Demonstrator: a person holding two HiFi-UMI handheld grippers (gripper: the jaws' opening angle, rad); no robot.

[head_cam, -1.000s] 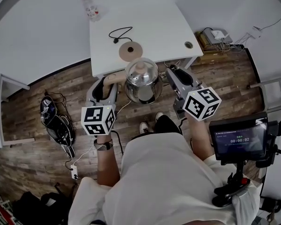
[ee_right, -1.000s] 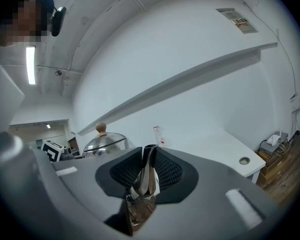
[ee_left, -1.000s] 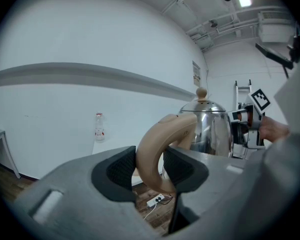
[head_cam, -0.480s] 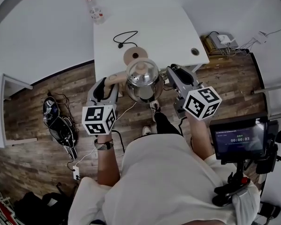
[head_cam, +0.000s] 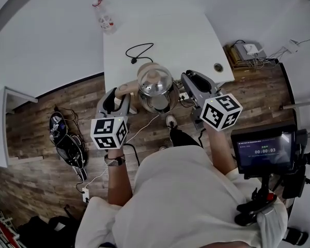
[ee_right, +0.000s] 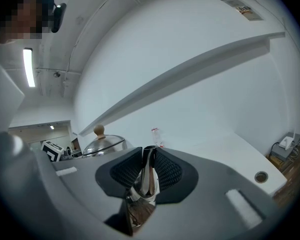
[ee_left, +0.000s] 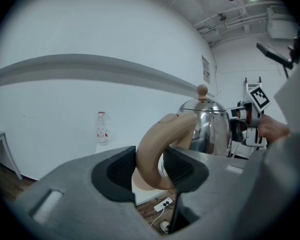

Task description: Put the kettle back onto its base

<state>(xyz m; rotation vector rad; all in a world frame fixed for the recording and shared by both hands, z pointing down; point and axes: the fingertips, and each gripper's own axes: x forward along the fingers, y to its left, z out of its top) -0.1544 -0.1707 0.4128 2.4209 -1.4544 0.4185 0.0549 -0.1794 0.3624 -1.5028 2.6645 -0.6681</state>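
Note:
A shiny steel kettle (head_cam: pixel 156 89) with a beige lid knob hangs in the air over the white table's (head_cam: pixel 175 30) near edge. My left gripper (head_cam: pixel 120 94) is shut on its beige handle (ee_left: pixel 157 149); the pads press both sides of it. My right gripper (head_cam: pixel 190 85) is shut on the thin steel spout (ee_right: pixel 147 176). The round beige base (head_cam: pixel 144 66) lies on the table, mostly hidden behind the kettle, with its black cord (head_cam: pixel 139 50) coiled beyond. In the left gripper view the kettle body (ee_left: pixel 207 126) stands to the right of the jaws.
A clear bottle (head_cam: pixel 104 17) stands at the table's far left corner. A cable hole (head_cam: pixel 218 66) sits near the table's right edge. On the wood floor lie a dark bag with cables (head_cam: pixel 64 141) at left and boxes with wires (head_cam: pixel 245 50) at right. A screen on a stand (head_cam: pixel 261 151) is close on my right.
The kettle and both grippers have moved up the picture toward the table. The kettle now covers most of the base, which showed whole a second ago.

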